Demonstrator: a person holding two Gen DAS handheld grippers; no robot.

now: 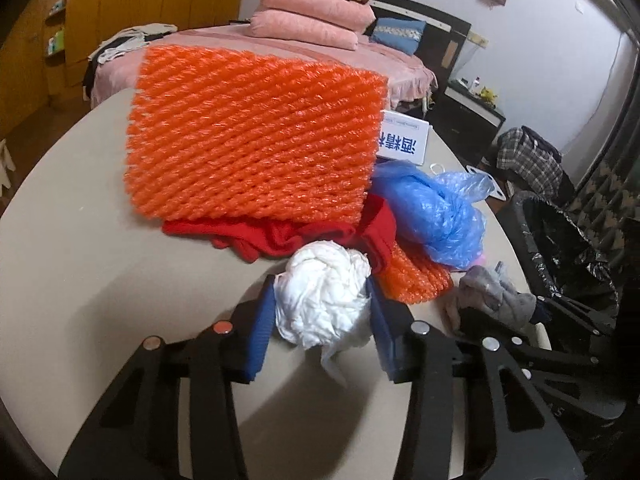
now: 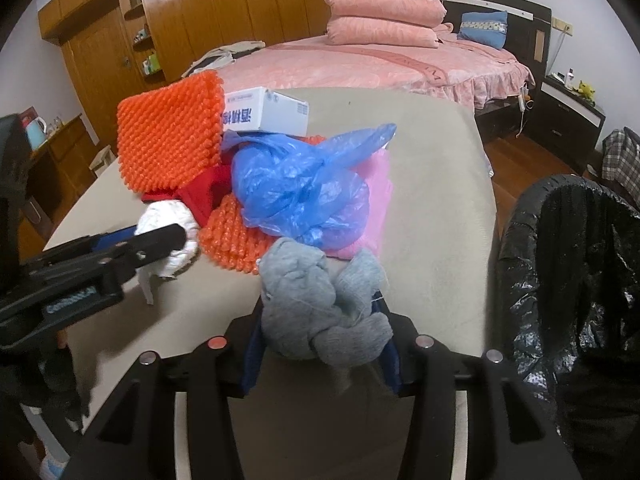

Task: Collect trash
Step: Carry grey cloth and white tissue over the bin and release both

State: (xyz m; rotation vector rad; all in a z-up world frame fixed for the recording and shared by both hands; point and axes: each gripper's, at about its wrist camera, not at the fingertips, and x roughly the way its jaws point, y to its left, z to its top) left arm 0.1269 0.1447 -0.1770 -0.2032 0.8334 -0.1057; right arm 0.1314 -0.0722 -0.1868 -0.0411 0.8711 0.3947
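My left gripper (image 1: 322, 300) is shut on a crumpled white tissue wad (image 1: 326, 298), held just above the beige table (image 1: 80, 272); it also shows in the right wrist view (image 2: 160, 236). My right gripper (image 2: 320, 316) is shut on a grey balled cloth (image 2: 320, 312), seen in the left wrist view (image 1: 492, 296) too. Behind them lie orange foam netting (image 1: 252, 136), a red cloth (image 1: 280, 236), a blue plastic bag (image 2: 300, 192) and a pink bag (image 2: 380, 208). A bin lined with a black bag (image 2: 576, 248) stands at the table's right edge.
A white box with blue print (image 2: 264, 114) sits at the back of the pile. A pink bed with stacked pillows (image 2: 380, 20) stands beyond the table. A wooden wardrobe (image 2: 220, 12) is at the back left, dark nightstands (image 2: 568, 120) at the right.
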